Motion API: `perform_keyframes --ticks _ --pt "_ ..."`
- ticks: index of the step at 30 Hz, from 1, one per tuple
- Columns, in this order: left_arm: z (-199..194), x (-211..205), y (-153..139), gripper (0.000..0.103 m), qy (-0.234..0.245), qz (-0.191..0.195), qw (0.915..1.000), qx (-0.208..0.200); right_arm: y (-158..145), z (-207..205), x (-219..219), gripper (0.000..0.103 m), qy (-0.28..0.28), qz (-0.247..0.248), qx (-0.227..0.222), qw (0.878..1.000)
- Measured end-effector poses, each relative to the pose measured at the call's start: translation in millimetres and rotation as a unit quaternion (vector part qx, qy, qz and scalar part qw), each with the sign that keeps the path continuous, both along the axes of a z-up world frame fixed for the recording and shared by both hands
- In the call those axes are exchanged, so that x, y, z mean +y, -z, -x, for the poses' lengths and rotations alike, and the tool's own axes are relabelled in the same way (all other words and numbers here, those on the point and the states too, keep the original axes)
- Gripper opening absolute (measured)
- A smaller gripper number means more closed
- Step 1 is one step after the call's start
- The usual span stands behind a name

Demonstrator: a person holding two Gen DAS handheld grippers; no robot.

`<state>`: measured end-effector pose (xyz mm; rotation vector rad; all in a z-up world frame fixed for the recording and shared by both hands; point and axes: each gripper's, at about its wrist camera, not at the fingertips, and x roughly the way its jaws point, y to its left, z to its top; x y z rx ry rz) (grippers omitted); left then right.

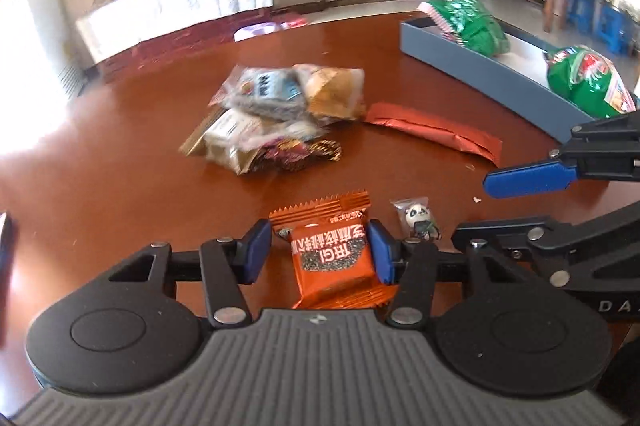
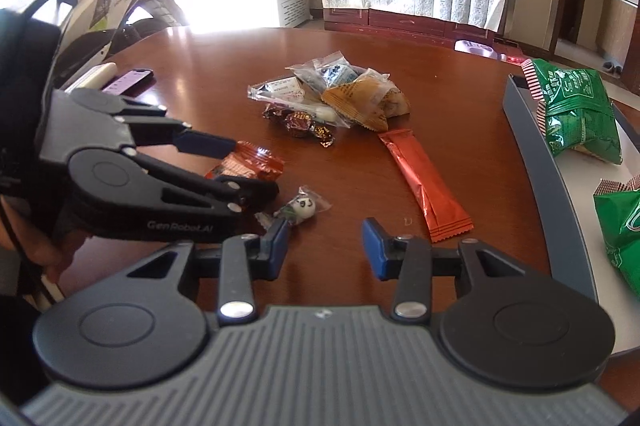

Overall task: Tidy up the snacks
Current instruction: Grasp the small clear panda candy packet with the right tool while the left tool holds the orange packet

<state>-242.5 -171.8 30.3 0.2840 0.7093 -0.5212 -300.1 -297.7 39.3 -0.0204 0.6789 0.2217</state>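
Note:
An orange snack packet (image 1: 332, 258) sits between the blue pads of my left gripper (image 1: 318, 246), which is shut on it just above the brown table (image 1: 120, 165). The right wrist view shows the same packet (image 2: 248, 161) in the left gripper (image 2: 256, 167). My right gripper (image 2: 324, 246) stands open over bare table with nothing between its fingers. A small wrapped panda candy (image 2: 302, 205) lies beside its left fingertip. In the left wrist view the right gripper (image 1: 472, 207) reaches in from the right, near the panda candy (image 1: 418, 220).
A pile of mixed snack bags (image 2: 336, 93) lies mid-table, with a long red stick packet (image 2: 424, 177) to its right. A grey-blue tray (image 2: 548, 185) at the right edge holds two green bags (image 2: 576, 113). A phone (image 2: 128, 79) lies far left.

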Motion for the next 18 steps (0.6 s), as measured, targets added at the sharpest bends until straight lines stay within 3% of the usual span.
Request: perform_keyframes --ticks 7,10,13,18 --pt "4 22 0 0.063 -0.053 -0.039 0.9978 -0.009 6 -10 37 0.043 -0.031 0.034 0.000 0.999" --pt "3 27 2 0.069 -0.065 -0.031 0.9974 -0.004 9 -18 42 0.042 -0.010 0.048 0.004 0.999" --pt "1 32 4 0.077 -0.070 -0.014 0.9973 0.011 10 -24 35 0.026 0.012 0.041 0.008 0.999" --pt "3 29 6 0.077 -0.057 0.000 0.9982 0.017 9 -19 28 0.025 0.014 0.050 0.010 0.999"
